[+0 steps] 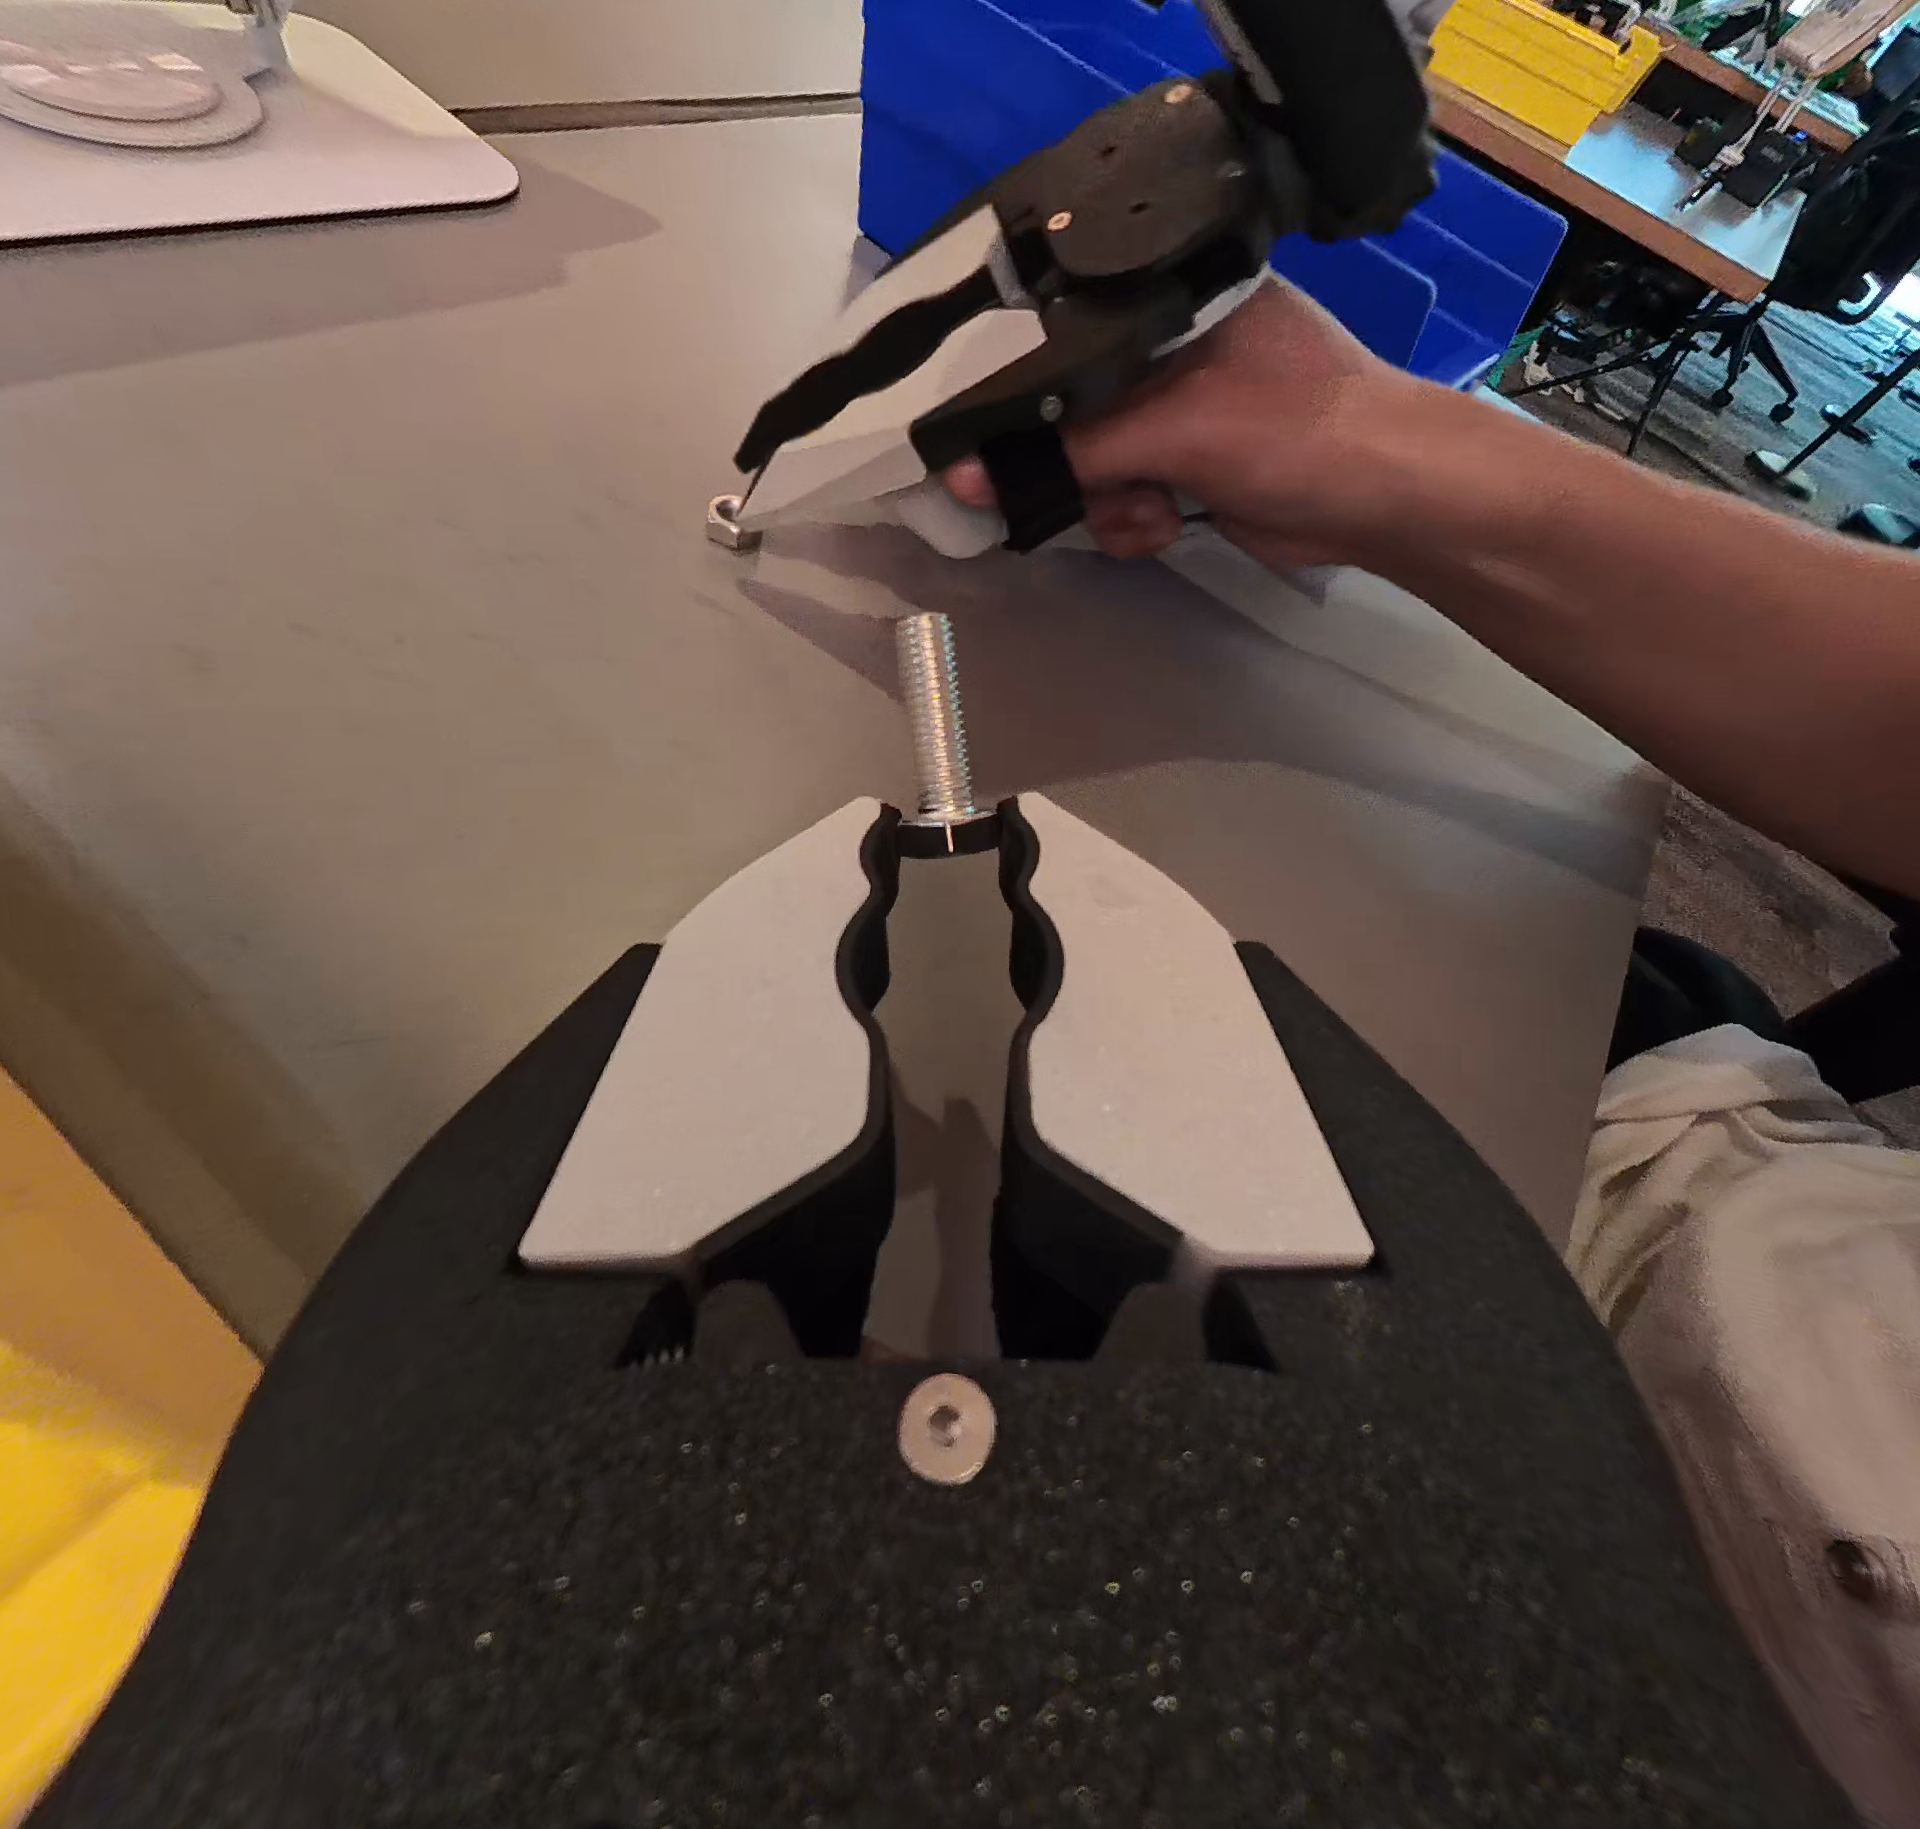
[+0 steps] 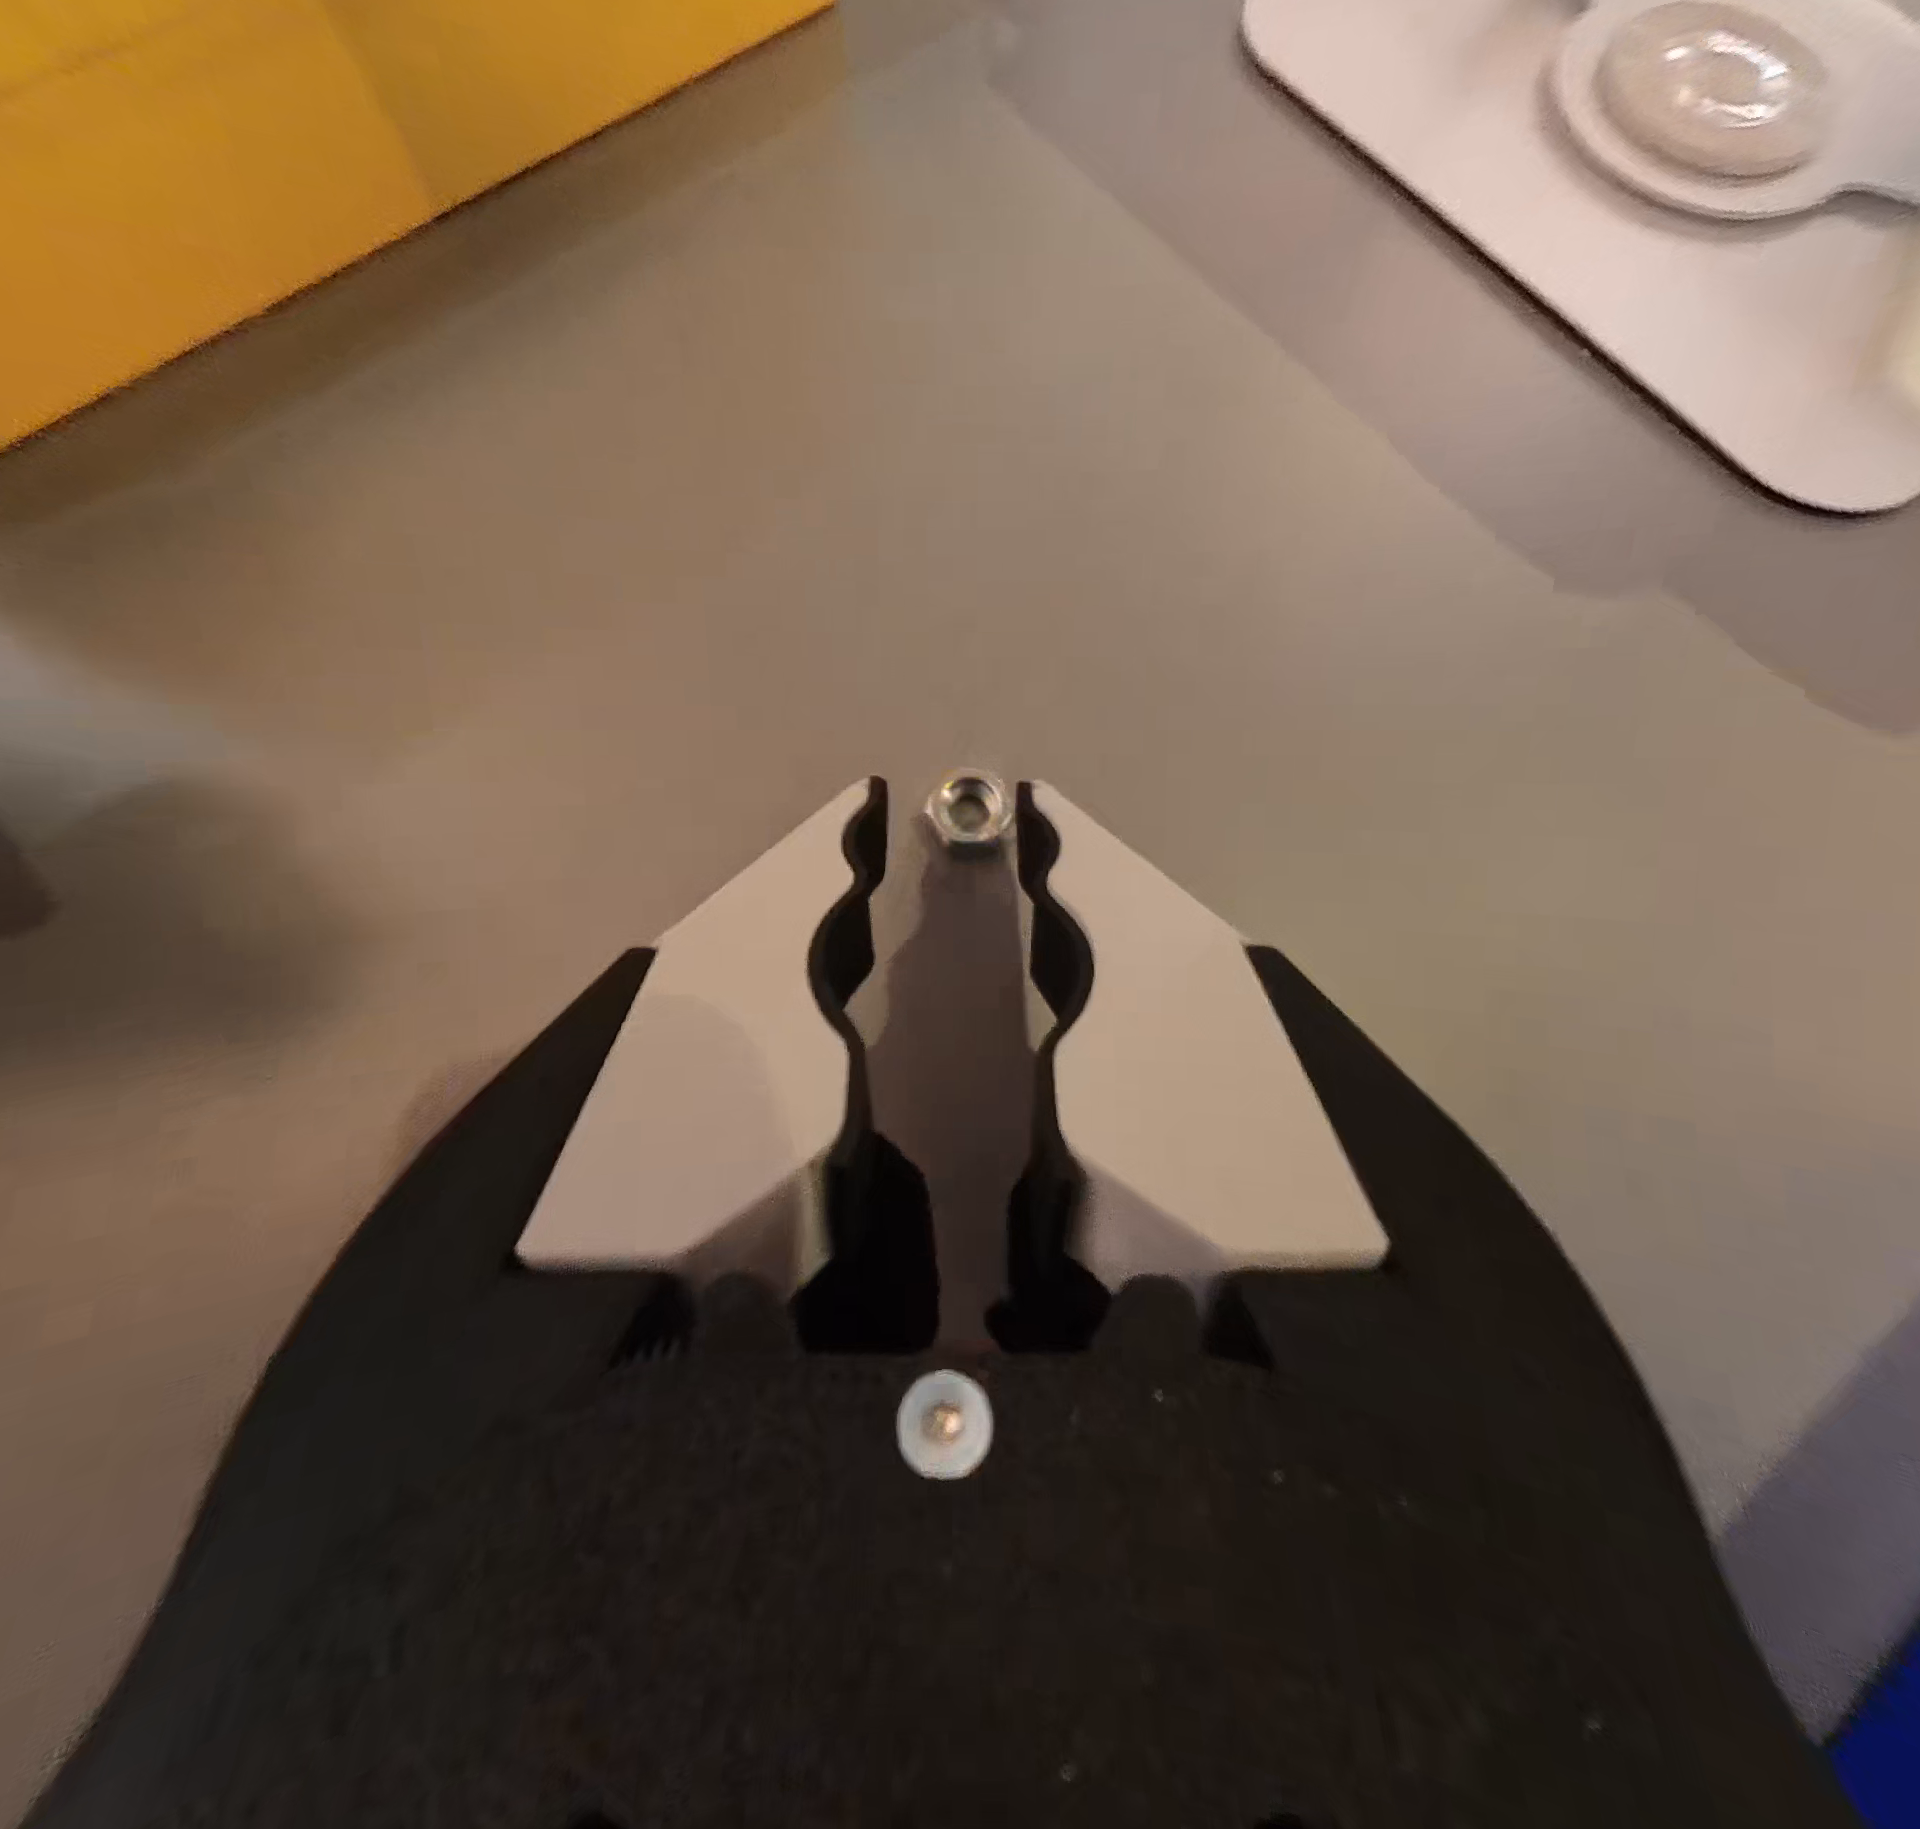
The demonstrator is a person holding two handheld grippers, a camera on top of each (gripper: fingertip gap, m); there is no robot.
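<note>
Nearest in the left wrist view, the left gripper [image 1: 948,829] is clamped on the head of a silver bolt [image 1: 938,714], both black pads pressed against it, the threaded shank pointing away over the grey table [image 1: 416,636]. Beyond it, a silver nut [image 2: 972,811] lies flat on the table between the fingertips of the right gripper [image 2: 953,811], held low in a hand [image 1: 1247,429]; the jaws are set narrowly apart, a gap showing on the left side, so the nut is not gripped. Farther off, a white pad [image 2: 1455,252], a yellow bin [image 2: 312,117] and a blue bin [image 1: 997,65] are seen.
</note>
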